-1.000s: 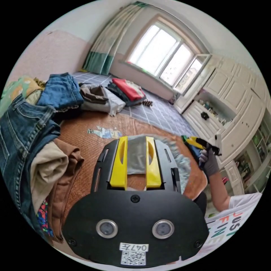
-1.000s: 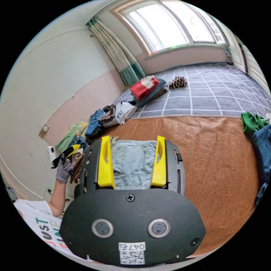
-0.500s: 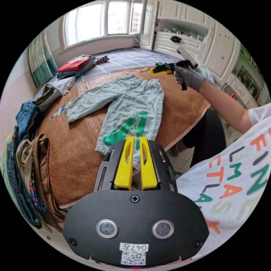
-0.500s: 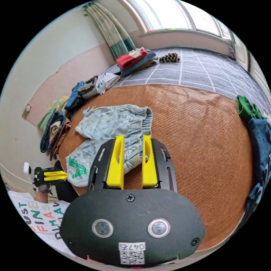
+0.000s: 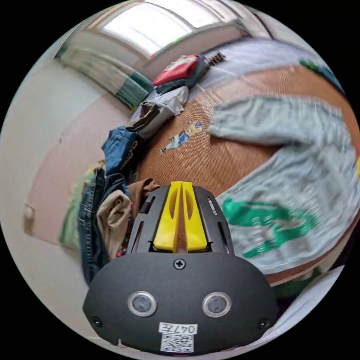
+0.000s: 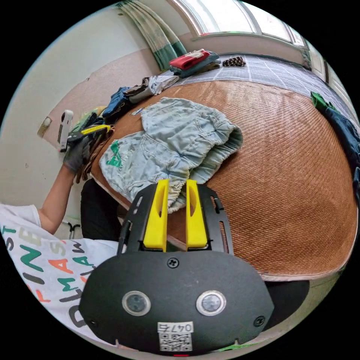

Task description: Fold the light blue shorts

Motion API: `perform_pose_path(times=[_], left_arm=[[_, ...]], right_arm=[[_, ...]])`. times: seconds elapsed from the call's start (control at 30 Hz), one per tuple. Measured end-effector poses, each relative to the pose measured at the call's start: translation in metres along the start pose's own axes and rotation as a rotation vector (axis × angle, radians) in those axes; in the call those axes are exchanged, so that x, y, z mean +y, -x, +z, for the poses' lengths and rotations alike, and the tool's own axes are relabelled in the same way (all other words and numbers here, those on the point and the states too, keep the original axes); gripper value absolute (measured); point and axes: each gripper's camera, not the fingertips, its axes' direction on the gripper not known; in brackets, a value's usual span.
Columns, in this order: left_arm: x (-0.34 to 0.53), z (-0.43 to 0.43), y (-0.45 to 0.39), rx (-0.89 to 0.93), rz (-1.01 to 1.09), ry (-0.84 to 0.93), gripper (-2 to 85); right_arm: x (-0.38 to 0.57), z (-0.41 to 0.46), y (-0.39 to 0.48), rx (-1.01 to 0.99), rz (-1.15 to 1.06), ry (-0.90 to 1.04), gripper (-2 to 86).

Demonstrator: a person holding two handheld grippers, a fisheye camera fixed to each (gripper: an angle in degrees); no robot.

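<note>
light blue shorts (image 6: 176, 144) lie spread on the brown woven mat (image 6: 285, 157), the leg with the green print toward the mat's near edge, the gathered waistband bunched toward the mat's middle. right gripper (image 6: 176, 183), yellow jaws slightly parted and holding nothing, hovers at the waistband's near edge. left gripper (image 5: 181, 185), jaws pressed together and empty, is over the mat beside the printed leg (image 5: 270, 225). clothes pile (image 5: 108, 202) lines the mat's edge by the wall.
</note>
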Motion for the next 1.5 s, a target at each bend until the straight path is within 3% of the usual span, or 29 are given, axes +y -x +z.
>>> perform_pose_path(times=[0.07, 0.17, 0.27, 0.37, 0.5, 0.6, 0.83, 1.03, 1.2, 1.3, 1.4, 1.5], left_arm=[[0.022, -0.025, 0.063, 0.379, -0.199, -0.122, -0.8], [0.078, -0.041, 0.097, 0.699, -0.295, -0.177, -0.8], [0.140, -0.046, 0.076, 0.640, -0.263, -0.052, -0.8], [0.187, -0.044, 0.042, 0.548, -0.238, 0.050, -0.8], [0.203, -0.034, 0.019, 0.589, -0.267, 0.062, -0.8], [0.191, -0.020, 0.005, 0.525, -0.237, 0.085, -0.8], [0.149, 0.010, 0.001, 0.496, -0.186, 0.025, -0.9], [0.038, 0.064, 0.030, 0.384, -0.178, 0.015, -0.8], [0.051, -0.006, 0.068, 0.679, -0.234, -0.231, -0.8], [0.095, -0.031, 0.029, 0.833, -0.097, -0.177, -0.8], [0.154, -0.036, -0.022, 0.785, 0.003, -0.025, -0.7], [0.212, -0.034, -0.042, 0.747, -0.072, 0.054, -0.5]], right_arm=[[0.004, -0.003, 0.006, -0.053, -0.041, 0.028, 2.7], [-0.005, -0.033, -0.015, -0.090, -0.035, 0.013, 1.3], [-0.034, -0.072, -0.026, -0.066, -0.109, -0.088, 0.2], [-0.091, -0.066, -0.025, 0.010, -0.219, -0.025, 0.4], [-0.162, -0.026, -0.029, 0.075, -0.302, 0.043, 0.0], [-0.176, 0.019, -0.053, 0.213, -0.231, 0.225, -0.4], [-0.080, -0.035, -0.090, 0.123, 0.033, 0.040, -1.2], [-0.050, -0.033, -0.041, 0.054, -0.019, 0.088, -1.1], [-0.050, -0.029, -0.016, -0.181, -0.133, 0.145, -1.2], [-0.066, -0.022, -0.015, -0.193, -0.157, 0.212, -1.2], [-0.093, -0.032, -0.014, -0.167, -0.195, 0.250, -1.2], [-0.122, -0.062, -0.004, -0.109, -0.246, 0.206, -1.1]])
